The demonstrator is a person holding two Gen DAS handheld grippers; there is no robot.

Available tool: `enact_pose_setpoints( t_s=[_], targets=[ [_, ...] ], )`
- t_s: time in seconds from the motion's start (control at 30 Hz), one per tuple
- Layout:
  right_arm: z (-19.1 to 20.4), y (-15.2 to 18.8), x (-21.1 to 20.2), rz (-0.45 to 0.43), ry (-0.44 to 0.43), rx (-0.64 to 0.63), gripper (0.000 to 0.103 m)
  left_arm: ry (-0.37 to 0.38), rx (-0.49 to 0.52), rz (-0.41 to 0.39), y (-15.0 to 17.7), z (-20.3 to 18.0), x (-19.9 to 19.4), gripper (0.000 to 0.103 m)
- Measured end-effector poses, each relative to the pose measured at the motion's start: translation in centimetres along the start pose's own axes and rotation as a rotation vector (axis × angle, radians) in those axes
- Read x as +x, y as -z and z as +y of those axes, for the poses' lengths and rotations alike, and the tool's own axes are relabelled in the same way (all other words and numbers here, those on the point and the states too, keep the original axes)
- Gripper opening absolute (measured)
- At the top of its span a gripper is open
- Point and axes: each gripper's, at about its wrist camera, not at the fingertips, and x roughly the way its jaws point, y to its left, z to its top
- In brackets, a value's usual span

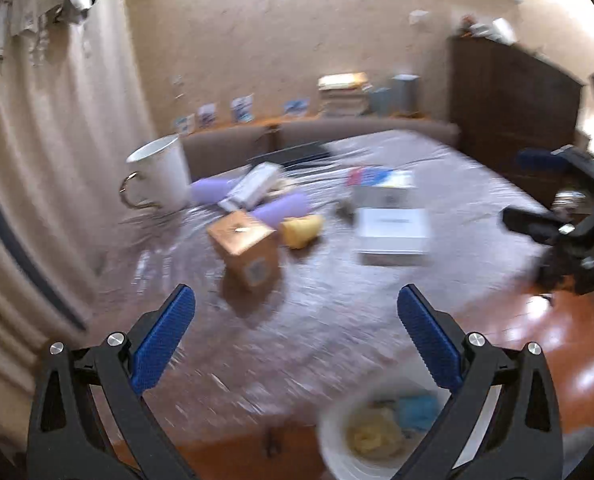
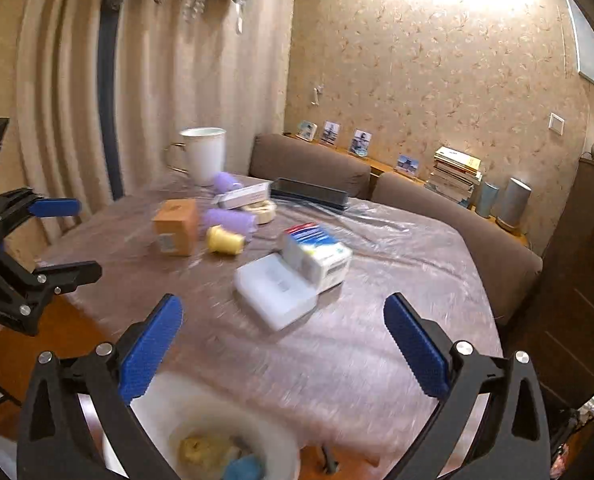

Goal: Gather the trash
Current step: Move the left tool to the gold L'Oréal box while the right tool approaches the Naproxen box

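White bin point(image 1: 337, 440) – yellow, blue trash

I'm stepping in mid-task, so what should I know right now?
Left gripper and right gripper: both open, empty, above the table.
White bin below the near table edge holds yellow and blue scraps.
On the table: brown box, yellow cup on its side, two purple rolls, white boxes, tape roll, mug.
Which are trash is unclear.

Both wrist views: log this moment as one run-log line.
left gripper: open, empty | right gripper: open, empty | white bin: yellow and blue scraps inside | table: boxes remain
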Motion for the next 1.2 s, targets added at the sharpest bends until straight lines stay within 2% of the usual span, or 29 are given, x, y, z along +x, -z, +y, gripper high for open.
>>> enact_pose_setpoints(
  t_s=[0.03,0.2,0.27,0.43,0.67,0.73,1.07,1.2],
  targets=[
    [-0.8,-0.6,1.7,0.021,0.004,0.001,0.099,-0.013,-0.031,0.019,-0.3,0.5,1.3,0.102],
    [-2.8,-2.2,7.6,0.117,-0.027,0.058,0.099,0.021,-0.222,0.145,-1.5,3.5,7.0,0.102],
    [-3.7,-2.4,9.6,0.145,-0.053,0.086,0.099,0.012,-0.248,0.162,-1.7,3.9,8.6,0.102],
    [-4.6,-2.8,13.8,0.200,-0.102,0.113,0.099,-0.037,-0.267,0.205,-2.5,3.9,11.9,0.102],
    [-4.7,-3.1,18.0,0.253,-0.154,0.102,0.099,-0.019,-0.328,0.217,-2.8,4.7,13.8,0.099],
    [-4.8,-3.1,18.6,0.262,-0.161,0.104,0.099,-0.017,-0.332,0.228,-2.8,4.9,14.2,0.094],
    [-4.8,-2.8,20.0,0.277,-0.180,0.123,0.091,-0.035,-0.307,0.235,-2.9,4.8,14.6,0.093],
    [-4.8,-2.7,20.2,0.280,-0.191,0.137,0.085,0.001,-0.329,0.233,-3.0,5.1,14.6,0.093]
  ],
)
